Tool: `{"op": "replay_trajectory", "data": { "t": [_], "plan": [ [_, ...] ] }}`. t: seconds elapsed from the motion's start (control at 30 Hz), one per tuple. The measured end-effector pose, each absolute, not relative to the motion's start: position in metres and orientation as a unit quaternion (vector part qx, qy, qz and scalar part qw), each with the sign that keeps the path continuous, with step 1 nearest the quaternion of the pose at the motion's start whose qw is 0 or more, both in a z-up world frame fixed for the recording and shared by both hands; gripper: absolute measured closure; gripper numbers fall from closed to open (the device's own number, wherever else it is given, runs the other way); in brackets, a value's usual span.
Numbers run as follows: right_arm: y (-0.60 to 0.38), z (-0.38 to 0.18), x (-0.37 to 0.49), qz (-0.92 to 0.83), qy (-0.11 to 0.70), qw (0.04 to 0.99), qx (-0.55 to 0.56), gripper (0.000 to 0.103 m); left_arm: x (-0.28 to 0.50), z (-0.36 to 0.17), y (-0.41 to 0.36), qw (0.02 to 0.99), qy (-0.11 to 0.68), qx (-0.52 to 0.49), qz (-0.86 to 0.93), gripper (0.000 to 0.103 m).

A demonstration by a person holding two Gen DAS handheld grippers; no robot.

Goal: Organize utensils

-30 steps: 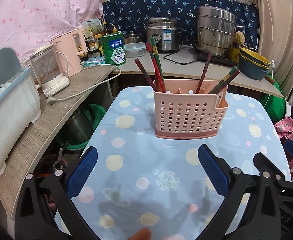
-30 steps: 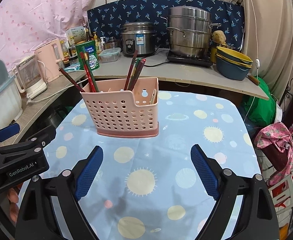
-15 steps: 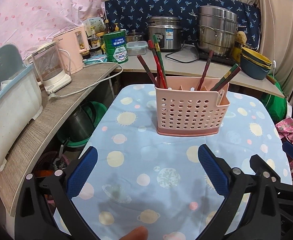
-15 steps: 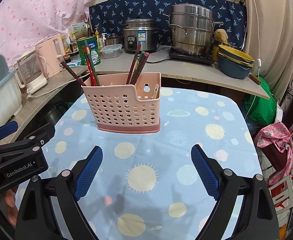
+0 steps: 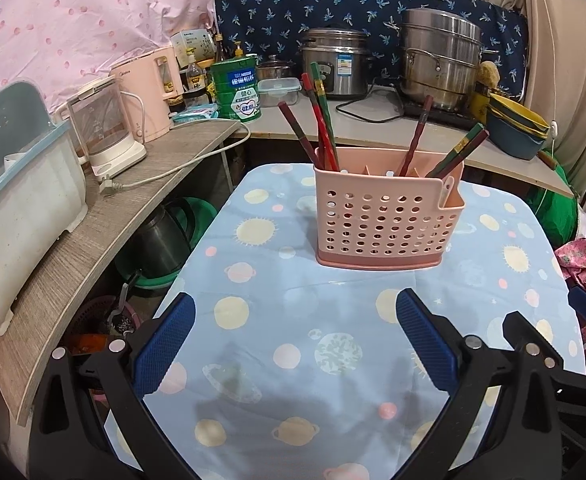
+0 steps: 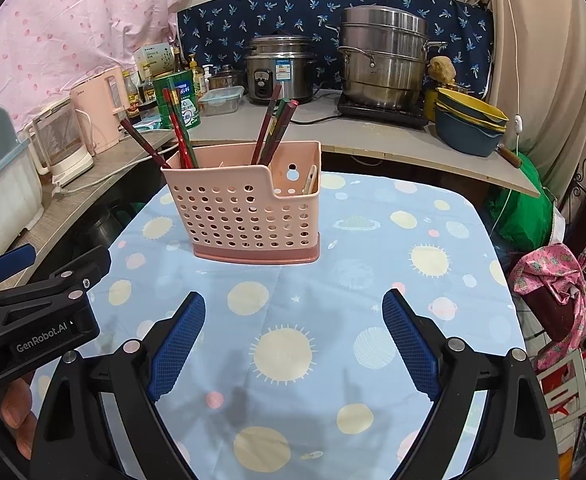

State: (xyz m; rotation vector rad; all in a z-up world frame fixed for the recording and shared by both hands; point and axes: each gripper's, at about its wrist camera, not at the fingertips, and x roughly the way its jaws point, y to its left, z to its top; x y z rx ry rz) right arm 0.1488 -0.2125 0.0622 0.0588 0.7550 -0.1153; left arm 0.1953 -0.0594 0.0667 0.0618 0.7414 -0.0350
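A pink perforated utensil basket (image 5: 385, 220) stands on the blue planet-print tablecloth (image 5: 293, 320); it also shows in the right wrist view (image 6: 249, 216). Red and dark chopsticks (image 5: 321, 120) lean in its left compartment, and more chopsticks (image 5: 453, 156) lean at its right. A pale utensil (image 6: 310, 180) sits in the low side pocket. My left gripper (image 5: 293, 340) is open and empty, well short of the basket. My right gripper (image 6: 293, 336) is open and empty, also short of it. The left gripper's body (image 6: 33, 312) shows at the left of the right wrist view.
A wooden shelf (image 5: 93, 240) along the left carries a white bin (image 5: 17, 216) and kettles (image 5: 105, 124). The back counter (image 6: 373, 132) holds a rice cooker (image 6: 281, 68), a steel steamer (image 6: 385, 60), stacked bowls (image 6: 469, 124) and a green tin (image 5: 239, 92).
Both views show the basket a little nearer and more upright in frame; both grippers stay open and empty, drifting slightly forward over the cloth.
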Motion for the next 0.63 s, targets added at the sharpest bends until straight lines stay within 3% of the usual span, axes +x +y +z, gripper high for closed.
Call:
{"op": "replay_trajectory", "data": {
  "t": [0.53, 0.63],
  "plan": [
    [-0.213, 0.056, 0.151, -0.063, 0.373, 0.925, 0.028, 0.016, 0.195, 0.058, -0.06, 0.93, 0.365, 0.034, -0.012, 0.007],
    [-0.211, 0.054, 0.152, -0.064, 0.376, 0.924, 0.019, 0.006, 0.196, 0.056, -0.06, 0.931, 0.364, 0.036, -0.008, 0.007]
  ]
}}
